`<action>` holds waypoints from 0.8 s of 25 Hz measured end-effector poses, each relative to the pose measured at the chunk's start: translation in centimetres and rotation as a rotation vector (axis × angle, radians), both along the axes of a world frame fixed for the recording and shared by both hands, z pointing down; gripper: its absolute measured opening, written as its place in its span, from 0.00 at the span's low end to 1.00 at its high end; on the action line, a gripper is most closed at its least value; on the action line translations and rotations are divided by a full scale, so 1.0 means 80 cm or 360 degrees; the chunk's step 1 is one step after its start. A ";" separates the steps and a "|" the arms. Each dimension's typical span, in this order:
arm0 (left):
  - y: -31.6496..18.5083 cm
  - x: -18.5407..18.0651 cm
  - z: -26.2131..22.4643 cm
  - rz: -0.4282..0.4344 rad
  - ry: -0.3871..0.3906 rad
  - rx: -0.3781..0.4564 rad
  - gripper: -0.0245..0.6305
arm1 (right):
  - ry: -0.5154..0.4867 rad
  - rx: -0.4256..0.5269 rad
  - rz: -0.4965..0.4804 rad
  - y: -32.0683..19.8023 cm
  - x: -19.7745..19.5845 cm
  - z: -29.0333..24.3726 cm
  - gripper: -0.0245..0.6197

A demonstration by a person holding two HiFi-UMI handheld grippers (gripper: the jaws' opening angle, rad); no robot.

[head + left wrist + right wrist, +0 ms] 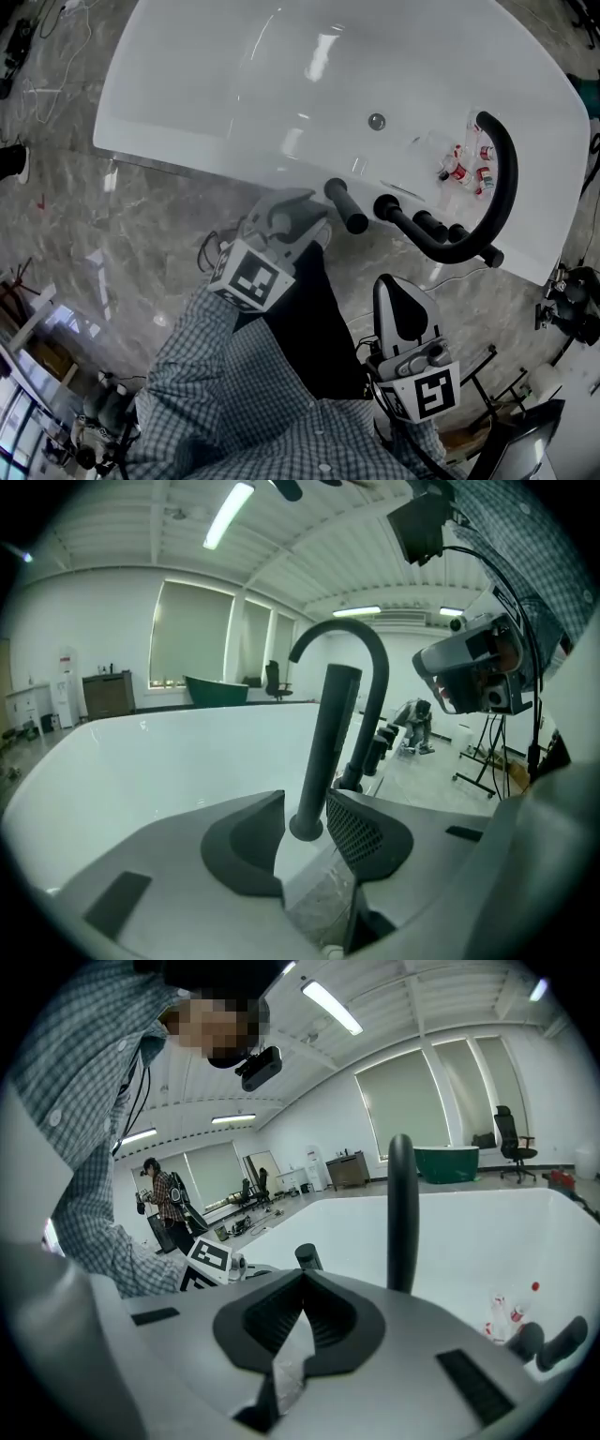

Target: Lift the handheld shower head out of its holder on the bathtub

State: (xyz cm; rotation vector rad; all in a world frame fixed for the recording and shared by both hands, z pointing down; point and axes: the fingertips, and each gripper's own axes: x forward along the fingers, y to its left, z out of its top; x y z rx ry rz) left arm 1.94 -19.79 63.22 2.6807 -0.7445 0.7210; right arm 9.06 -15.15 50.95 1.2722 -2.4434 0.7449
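The handheld shower head (345, 206), a slim black rod, stands in its holder on the near rim of the white bathtub (187, 150). My left gripper (314, 214) is right beside it. In the left gripper view the rod (326, 733) rises between the spread jaws of the left gripper (302, 803), and neither pad clearly presses on it. My right gripper (392, 286) hangs lower, off the tub's rim, with its jaws together. In its own view the right gripper (302, 1279) is shut and holds nothing; the rod's top (307, 1256) shows just beyond.
A tall black arched faucet (502, 178) and black knobs (429, 225) stand on the rim right of the shower head. Small red-and-white bottles (469, 164) lie inside the tub near the drain (376, 121). Cables and stands sit on the marble floor around the tub.
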 end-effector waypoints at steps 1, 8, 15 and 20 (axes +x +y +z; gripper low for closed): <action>0.001 0.002 0.007 0.0011 -0.0011 -0.0007 0.21 | 0.0002 0.0001 0.0002 -0.001 0.001 0.003 0.06; -0.005 0.016 0.041 0.0052 -0.0056 -0.0024 0.22 | 0.0013 -0.0039 0.0012 -0.004 0.017 0.029 0.06; -0.009 0.025 0.054 0.0129 -0.0100 0.0006 0.22 | -0.0003 -0.0051 0.0034 -0.009 0.025 0.045 0.06; 0.002 0.028 0.067 0.0166 -0.0151 -0.0013 0.22 | -0.0021 -0.0049 0.0069 -0.012 0.032 0.049 0.06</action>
